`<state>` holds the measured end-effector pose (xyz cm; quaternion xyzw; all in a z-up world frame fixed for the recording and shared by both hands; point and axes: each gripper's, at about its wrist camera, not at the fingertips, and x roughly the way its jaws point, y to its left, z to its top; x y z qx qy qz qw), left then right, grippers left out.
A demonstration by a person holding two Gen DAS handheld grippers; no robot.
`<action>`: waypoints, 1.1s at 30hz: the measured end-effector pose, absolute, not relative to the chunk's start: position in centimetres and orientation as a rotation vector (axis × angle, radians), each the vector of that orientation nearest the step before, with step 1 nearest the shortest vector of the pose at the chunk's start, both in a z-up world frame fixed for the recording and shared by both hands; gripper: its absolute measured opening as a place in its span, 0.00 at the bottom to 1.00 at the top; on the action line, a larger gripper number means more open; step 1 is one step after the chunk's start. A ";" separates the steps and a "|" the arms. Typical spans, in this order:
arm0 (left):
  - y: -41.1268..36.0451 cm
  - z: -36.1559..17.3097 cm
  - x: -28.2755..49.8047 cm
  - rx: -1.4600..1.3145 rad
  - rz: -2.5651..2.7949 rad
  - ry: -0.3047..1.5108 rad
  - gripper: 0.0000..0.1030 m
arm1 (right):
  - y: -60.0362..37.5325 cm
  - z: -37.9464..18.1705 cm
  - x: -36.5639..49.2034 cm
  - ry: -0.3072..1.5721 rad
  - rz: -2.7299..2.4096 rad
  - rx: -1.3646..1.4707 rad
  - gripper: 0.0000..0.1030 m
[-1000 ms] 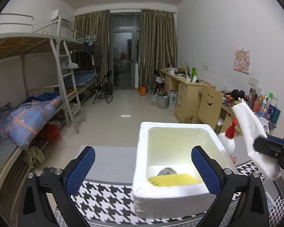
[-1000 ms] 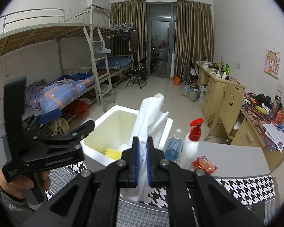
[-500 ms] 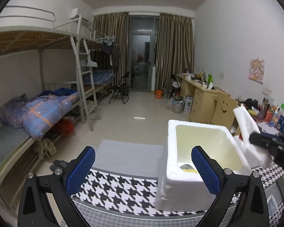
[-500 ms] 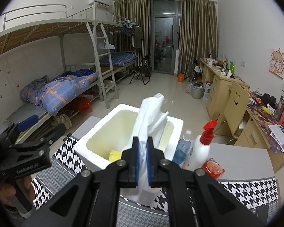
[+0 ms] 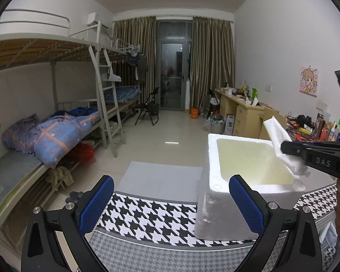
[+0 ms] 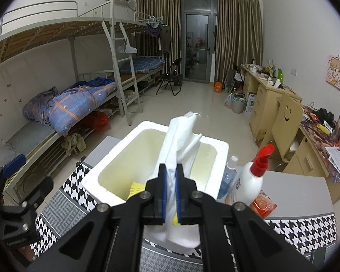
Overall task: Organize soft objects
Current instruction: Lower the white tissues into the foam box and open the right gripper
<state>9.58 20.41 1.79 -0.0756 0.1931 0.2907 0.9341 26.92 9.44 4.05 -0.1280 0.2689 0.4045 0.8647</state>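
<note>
Swung further left since a second ago, left gripper [image 5: 171, 204], blue pads spread wide and empty, with foam box [image 5: 212, 195] now at three o'clock. Pinched tight between right gripper [image 6: 170, 195] pads: white foam sheet [image 6: 181, 142], upright above the box's near rim. Yellow sponge [image 6: 134, 187] inside. Spray bottle [image 6: 252, 176] at two o'clock.

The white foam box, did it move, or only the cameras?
Cannot tell. The foam box looks put beside the spray bottle; both cameras shifted.
</note>
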 end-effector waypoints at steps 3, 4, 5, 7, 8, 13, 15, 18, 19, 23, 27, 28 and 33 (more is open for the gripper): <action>20.5 1.6 9.4 -0.162 0.587 0.394 0.99 | 9.9 3.9 27.1 0.573 0.847 -0.271 0.09; 20.4 1.5 9.2 -0.165 0.586 0.393 0.99 | 10.1 3.8 27.1 0.575 0.848 -0.278 0.09; 20.4 1.4 9.1 -0.168 0.585 0.395 0.99 | 10.1 3.7 27.3 0.575 0.848 -0.279 0.09; 20.4 1.1 9.1 -0.176 0.580 0.403 0.99 | 10.3 3.5 27.6 0.579 0.845 -0.276 0.09; 20.4 1.0 9.0 -0.180 0.578 0.407 0.99 | 10.4 3.5 27.7 0.581 0.845 -0.276 0.09; 20.4 0.8 8.7 -0.185 0.577 0.404 0.99 | 10.9 3.1 28.1 0.596 0.843 -0.288 0.16; 20.4 0.7 8.5 -0.193 0.576 0.398 0.99 | 11.1 3.0 28.1 0.605 0.845 -0.293 0.31; 20.4 0.6 8.4 -0.199 0.573 0.394 0.99 | 10.8 3.3 27.9 0.598 0.840 -0.271 0.53; 20.5 0.6 8.3 -0.199 0.573 0.394 0.99 | 10.8 3.3 27.9 0.593 0.837 -0.266 0.55; 20.3 0.6 8.1 -0.200 0.566 0.396 0.99 | 10.7 3.4 27.6 0.593 0.841 -0.269 0.56; 19.7 0.6 7.7 -0.189 0.559 0.396 0.99 | 10.5 3.7 27.2 0.589 0.846 -0.267 0.56; 19.5 0.7 7.6 -0.187 0.559 0.396 0.99 | 10.2 3.8 27.0 0.587 0.850 -0.263 0.57; 18.6 1.1 7.0 -0.179 0.552 0.395 0.99 | 9.2 4.5 25.7 0.551 0.851 -0.250 0.68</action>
